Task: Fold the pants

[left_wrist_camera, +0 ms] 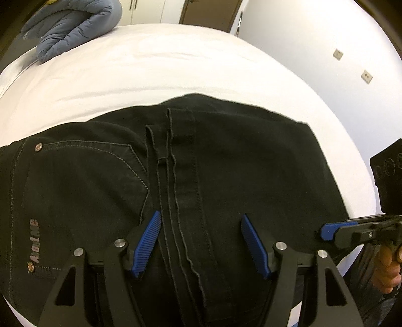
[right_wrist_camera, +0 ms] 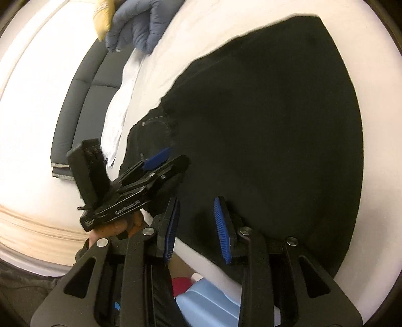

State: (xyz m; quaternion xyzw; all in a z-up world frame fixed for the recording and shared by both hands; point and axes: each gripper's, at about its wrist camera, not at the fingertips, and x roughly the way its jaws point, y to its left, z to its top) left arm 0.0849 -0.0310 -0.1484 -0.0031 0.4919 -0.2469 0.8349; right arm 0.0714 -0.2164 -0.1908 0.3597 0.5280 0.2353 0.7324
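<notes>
Black jeans (left_wrist_camera: 251, 163) lie folded on the white bed (left_wrist_camera: 150, 70), a back pocket with rivets and a logo to the left and the leg seams running down the middle. My left gripper (left_wrist_camera: 201, 215) hovers open over those seams, its blue pads apart and nothing pinched. In the right wrist view the jeans (right_wrist_camera: 276, 125) are a dark mass on the sheet. My right gripper (right_wrist_camera: 196, 201) stands narrowly open above their near edge, with a clear gap between its pads. The left gripper (right_wrist_camera: 170, 158) shows there too, held by a hand; the right gripper (left_wrist_camera: 326, 230) appears at the left view's right edge.
A blue-grey puffy jacket (left_wrist_camera: 75, 22) lies at the bed's far corner, with a yellow item (right_wrist_camera: 103, 17) beside it. A dark padded headboard (right_wrist_camera: 83, 105) and rumpled white cloth (right_wrist_camera: 120, 105) border one side. A light blue container (right_wrist_camera: 208, 301) sits below the bed edge.
</notes>
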